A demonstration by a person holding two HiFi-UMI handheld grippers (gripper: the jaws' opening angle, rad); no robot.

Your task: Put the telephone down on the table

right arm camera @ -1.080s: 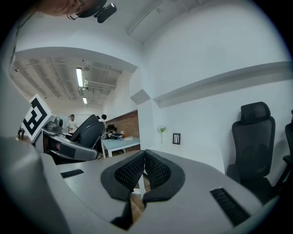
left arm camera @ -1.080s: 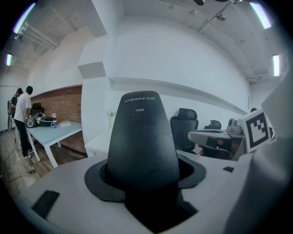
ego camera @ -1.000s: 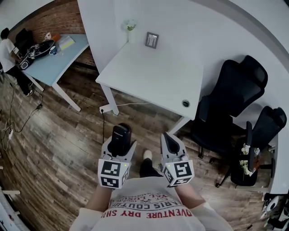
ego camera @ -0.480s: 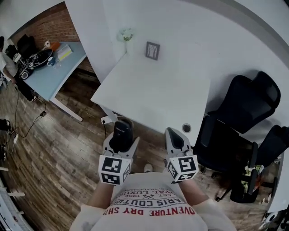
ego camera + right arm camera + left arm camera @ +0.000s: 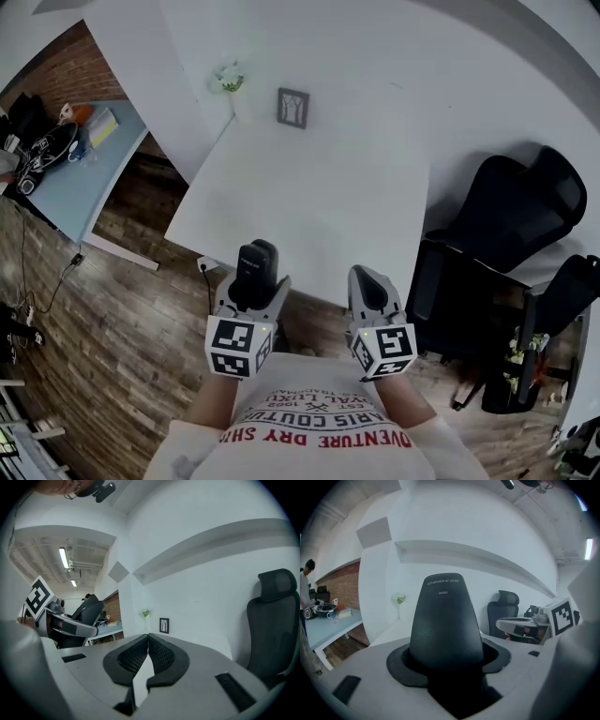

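Grasping smooth, tapered black telephone (image 5: 445,620), left gripper (image 5: 252,287), right gripper (image 5: 367,279) clenched, mesh-textured pads (image 5: 161,653) touching

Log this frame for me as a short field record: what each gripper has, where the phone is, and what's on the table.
left gripper: shut on black telephone handset, which sticks out past the jaws
right gripper: shut, empty
phone position: at near edge of white table, not set down
on table: picture frame and small plant, both at the far edge
nearby: black office chairs to the right
task status: placement not yet done
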